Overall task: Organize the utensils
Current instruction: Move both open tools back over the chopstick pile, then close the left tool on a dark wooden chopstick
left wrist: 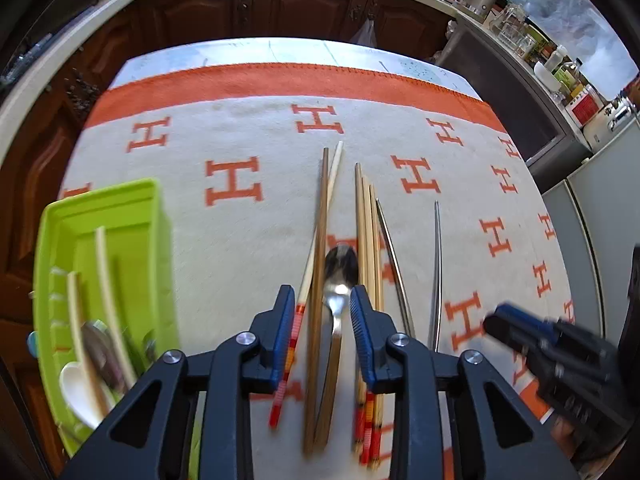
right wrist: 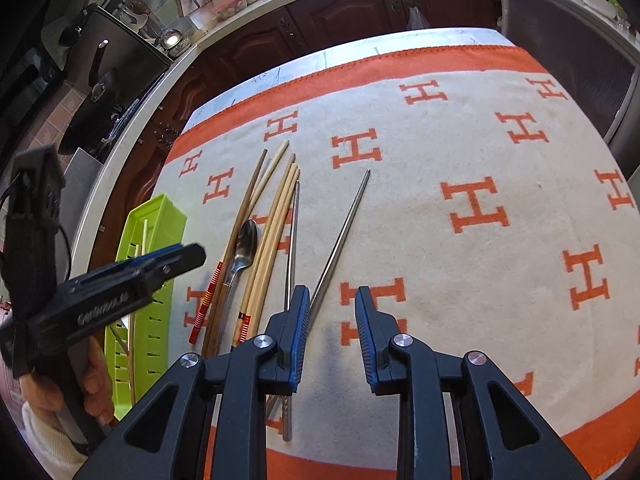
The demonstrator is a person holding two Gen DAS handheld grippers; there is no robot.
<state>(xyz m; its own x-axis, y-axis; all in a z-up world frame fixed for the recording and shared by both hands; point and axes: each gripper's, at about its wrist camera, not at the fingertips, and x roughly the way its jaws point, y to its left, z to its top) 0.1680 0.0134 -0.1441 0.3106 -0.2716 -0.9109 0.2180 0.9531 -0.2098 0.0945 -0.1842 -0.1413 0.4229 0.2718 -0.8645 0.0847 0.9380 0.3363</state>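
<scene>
A metal spoon [left wrist: 339, 280] lies on the cloth among wooden chopsticks [left wrist: 319, 264] and two metal chopsticks [left wrist: 437, 264]. My left gripper [left wrist: 320, 304] is open and empty, its fingers either side of the spoon's neck, just above it. A lime green utensil tray [left wrist: 100, 216] at the left holds chopsticks and a white spoon [left wrist: 76, 388]. My right gripper [right wrist: 332, 300] is open and empty above the cloth, right of the metal chopsticks [right wrist: 340, 236]. The spoon [right wrist: 244, 248], wooden chopsticks [right wrist: 276, 224] and tray [right wrist: 156, 216] also show in the right wrist view.
The table carries a beige cloth [left wrist: 248, 152] with orange H marks and an orange border. Dark wooden cabinets [left wrist: 280, 4] and a counter stand behind. The right gripper shows in the left wrist view [left wrist: 520, 328]; the left gripper shows in the right wrist view [right wrist: 160, 264].
</scene>
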